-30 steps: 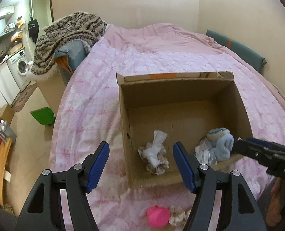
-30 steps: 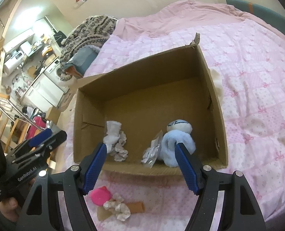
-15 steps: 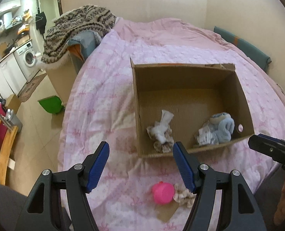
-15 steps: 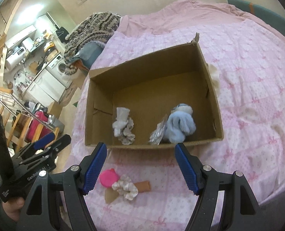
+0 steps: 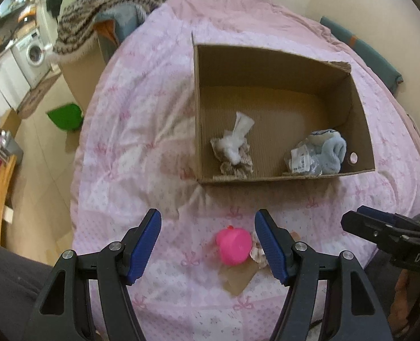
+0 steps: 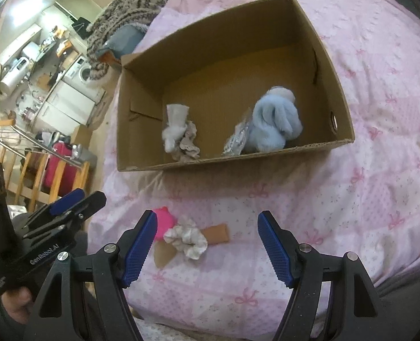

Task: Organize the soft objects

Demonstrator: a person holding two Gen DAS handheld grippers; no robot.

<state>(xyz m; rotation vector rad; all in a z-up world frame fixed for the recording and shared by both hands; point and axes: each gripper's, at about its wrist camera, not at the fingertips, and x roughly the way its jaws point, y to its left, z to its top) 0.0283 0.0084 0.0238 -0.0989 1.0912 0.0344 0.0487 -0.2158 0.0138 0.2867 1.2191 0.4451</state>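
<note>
Status: part done, by the look of it.

Already stowed, inside the cardboard box (image 6: 334, 85) on the pink bed (image 6: 380, 170):
- one beige and white scrunchie bundle (image 6: 180, 139), lying at about 7 o'clock on the box floor, near the front wall;
- one light blue plush toy (image 6: 276, 125), at about 5 o'clock on the box floor, with a clear plastic packet (image 6: 236, 139) touching its left side.

Still out, on the bed in front of the box, near its 6 o'clock side:
- one white scrunchie (image 6: 187, 240), resting on a brown card piece (image 6: 215, 233);
- one pink round item (image 5: 234, 244), touching the scrunchie on its left; whether it is soft cannot be told.

Tools:
- left gripper (image 5: 207, 244): fingers spread, nothing between the pads, hanging above the pink item.
- right gripper (image 6: 207, 243): fingers spread and empty, hanging over the white scrunchie.

Left to do, as a judgement: pick up the two loose items and place them in the box. Its floor has ample free room at 12 o'clock.
</note>
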